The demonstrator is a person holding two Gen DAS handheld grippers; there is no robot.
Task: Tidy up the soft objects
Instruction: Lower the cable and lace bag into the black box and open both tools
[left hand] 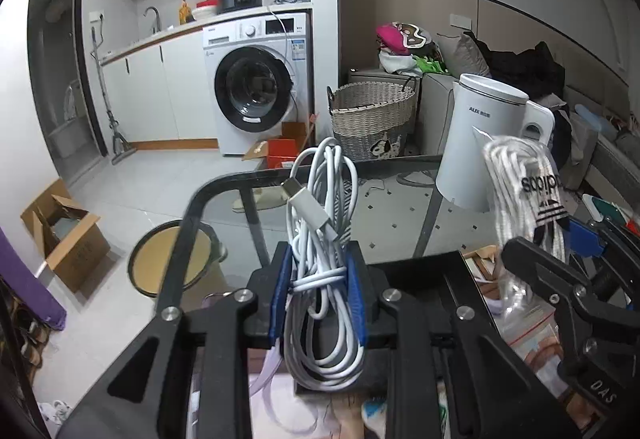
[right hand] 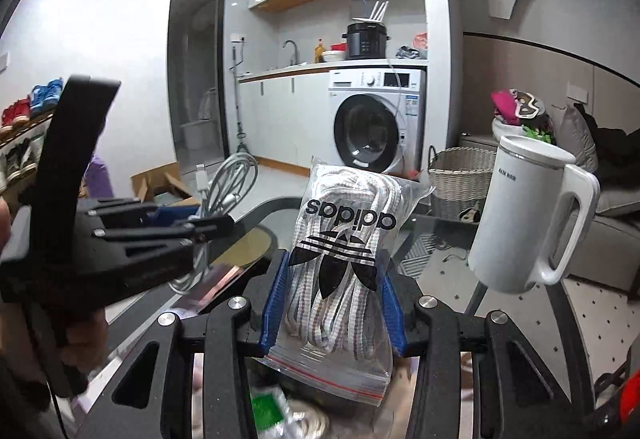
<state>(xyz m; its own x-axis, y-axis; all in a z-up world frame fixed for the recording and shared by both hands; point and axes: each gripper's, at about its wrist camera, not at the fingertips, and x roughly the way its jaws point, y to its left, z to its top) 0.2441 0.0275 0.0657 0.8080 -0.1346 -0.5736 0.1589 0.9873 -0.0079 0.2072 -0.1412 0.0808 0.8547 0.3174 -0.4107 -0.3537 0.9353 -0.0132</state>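
Note:
My left gripper (left hand: 320,275) is shut on a coiled white charging cable (left hand: 320,239) and holds it up above the glass table (left hand: 400,215). My right gripper (right hand: 332,299) is shut on a clear zip bag of white shoelaces (right hand: 340,259) with a black adidas logo, also held up. The bag shows at the right of the left wrist view (left hand: 524,195). The left gripper with the cable (right hand: 224,191) shows at the left of the right wrist view. Both grippers are side by side over the table's near part.
A white AUX kettle (left hand: 488,139) stands on the table behind the bag. A wicker basket (left hand: 372,111), a washing machine (left hand: 256,87), a round stool (left hand: 172,259) and a cardboard box (left hand: 64,235) stand on the floor. Loose packets (right hand: 268,411) lie below the grippers.

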